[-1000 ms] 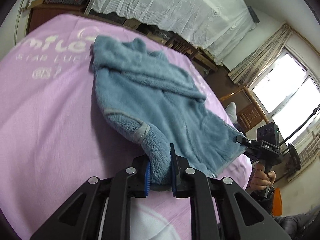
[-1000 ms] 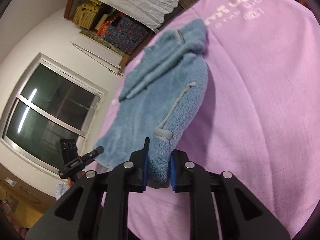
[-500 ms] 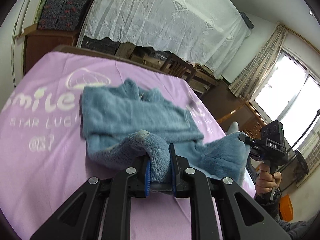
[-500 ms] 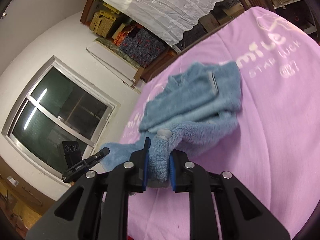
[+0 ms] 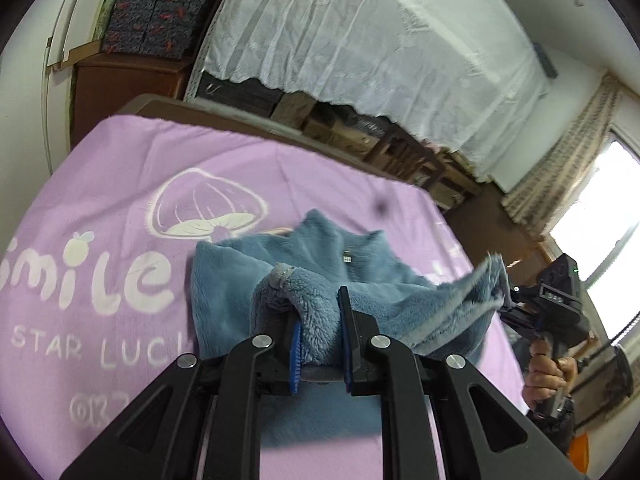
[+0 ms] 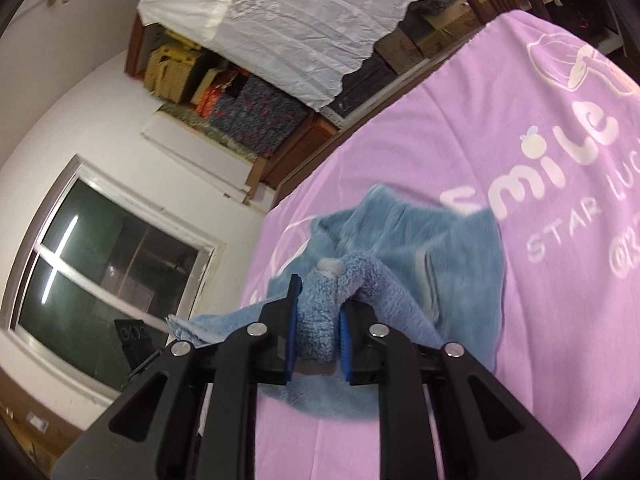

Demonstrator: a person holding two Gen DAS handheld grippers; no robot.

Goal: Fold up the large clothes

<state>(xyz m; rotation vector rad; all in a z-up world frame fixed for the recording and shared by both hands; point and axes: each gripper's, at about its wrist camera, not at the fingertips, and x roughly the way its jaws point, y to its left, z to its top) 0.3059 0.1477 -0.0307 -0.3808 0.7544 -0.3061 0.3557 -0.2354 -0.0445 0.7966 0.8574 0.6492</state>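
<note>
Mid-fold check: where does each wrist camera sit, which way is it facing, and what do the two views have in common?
Left wrist: on the left gripper, facing across the purple blanket toward the white curtain; the hand holding the right gripper shows at right.
Right wrist: on the right gripper, facing a dark window; no body visible.
Shared: each gripper's fingers pinch the blue fleece garment; both show blanket and curtain.

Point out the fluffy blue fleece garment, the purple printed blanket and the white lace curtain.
fluffy blue fleece garment [image 5: 320,260]: left wrist view, collar area.
purple printed blanket [image 6: 460,120]: right wrist view, bare part.
white lace curtain [image 5: 360,40]: left wrist view, middle.
</note>
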